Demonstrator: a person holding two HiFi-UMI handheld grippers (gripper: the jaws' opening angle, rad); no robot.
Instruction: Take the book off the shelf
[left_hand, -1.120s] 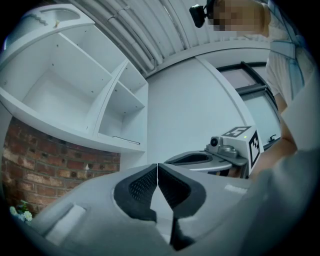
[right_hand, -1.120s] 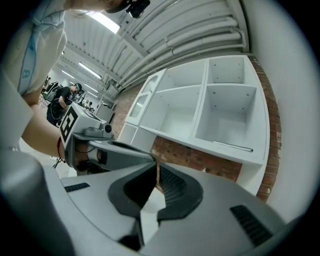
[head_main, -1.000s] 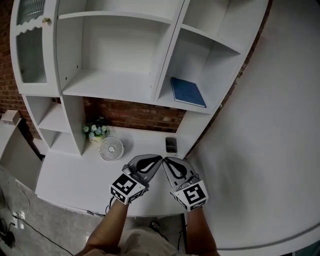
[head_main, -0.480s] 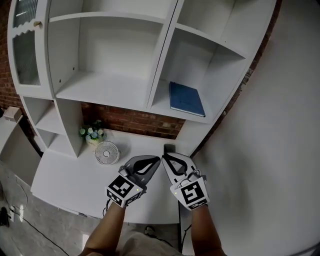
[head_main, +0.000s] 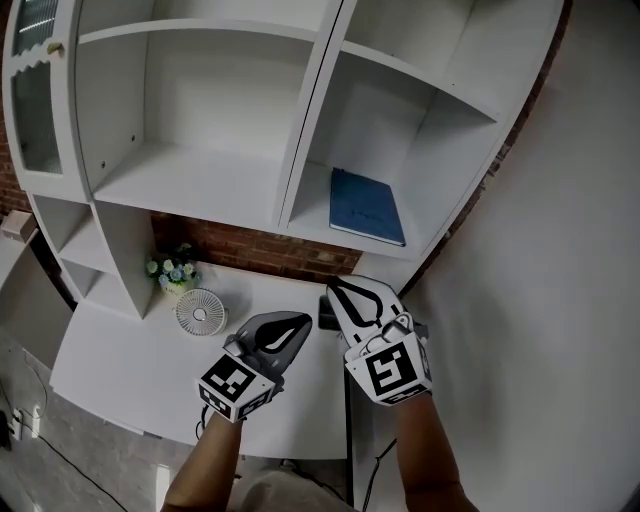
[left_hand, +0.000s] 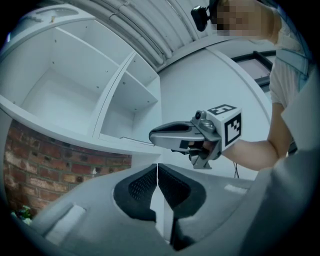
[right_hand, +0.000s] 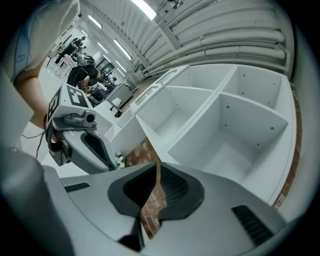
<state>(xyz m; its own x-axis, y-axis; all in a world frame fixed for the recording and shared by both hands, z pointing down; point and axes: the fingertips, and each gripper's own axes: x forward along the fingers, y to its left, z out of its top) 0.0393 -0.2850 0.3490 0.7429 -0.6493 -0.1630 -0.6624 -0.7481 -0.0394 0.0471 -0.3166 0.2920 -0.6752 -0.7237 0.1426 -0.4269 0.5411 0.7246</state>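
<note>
Blue flat book (head_main: 367, 206) lies above left gripper (head_main: 303, 320) and right gripper (head_main: 337, 285), fingers pressed together; spread the right, pinch its near edge.

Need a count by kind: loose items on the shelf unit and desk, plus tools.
Book: 1
Fan: 1
Flower pot: 1
Small dark object: 1
Tools: 2, left tool and right tool
Total: 6
</note>
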